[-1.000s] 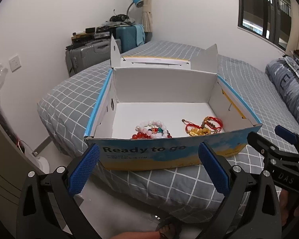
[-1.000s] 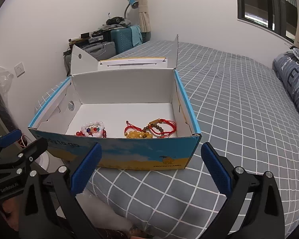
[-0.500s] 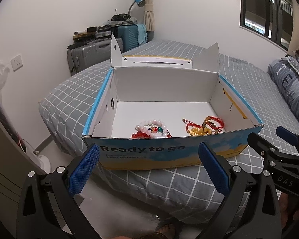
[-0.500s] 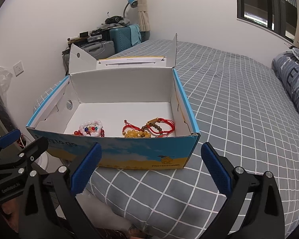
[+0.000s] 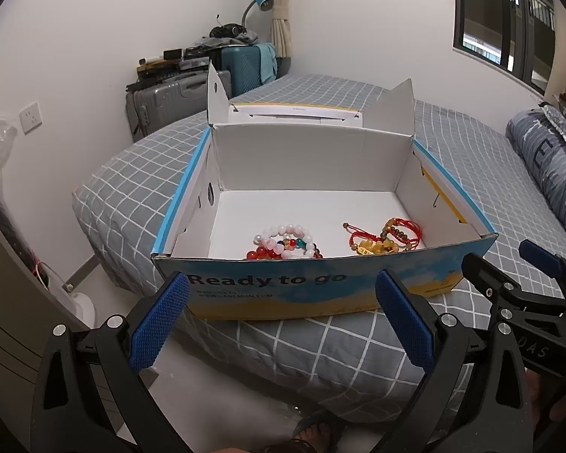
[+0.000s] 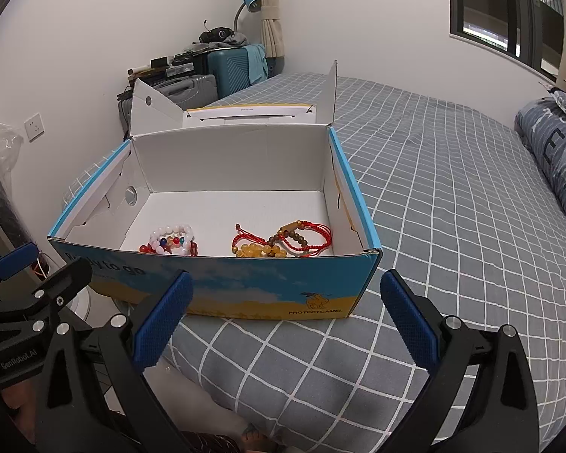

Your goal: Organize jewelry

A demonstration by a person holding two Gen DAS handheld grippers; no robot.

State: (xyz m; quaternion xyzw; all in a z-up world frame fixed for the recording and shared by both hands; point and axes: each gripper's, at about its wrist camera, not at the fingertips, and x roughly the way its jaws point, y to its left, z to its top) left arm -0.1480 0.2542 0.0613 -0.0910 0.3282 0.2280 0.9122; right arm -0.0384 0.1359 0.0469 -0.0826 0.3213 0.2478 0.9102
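An open cardboard box [image 5: 320, 287] [image 6: 245, 290] with a blue and yellow front stands on the bed's near corner. Inside lie a pile of white, pink and red bead bracelets [image 5: 285, 241] [image 6: 171, 241] on the left and red-cord and amber bead bracelets [image 5: 385, 236] [image 6: 283, 241] on the right. My left gripper [image 5: 281, 313] is open and empty, just in front of the box. My right gripper [image 6: 285, 315] is open and empty, in front of the box's right half. Each gripper shows at the edge of the other's view.
The bed [image 6: 452, 226] has a grey checked cover, with a rolled blue quilt [image 5: 547, 173] at the right. Suitcases [image 5: 177, 98] with clutter stand against the far wall. A white fan base [image 5: 81, 307] is on the floor at the left. My foot shows below.
Both grippers have drawn back and down slightly, so the box sits a little higher and farther in view. The bracelets have not moved.
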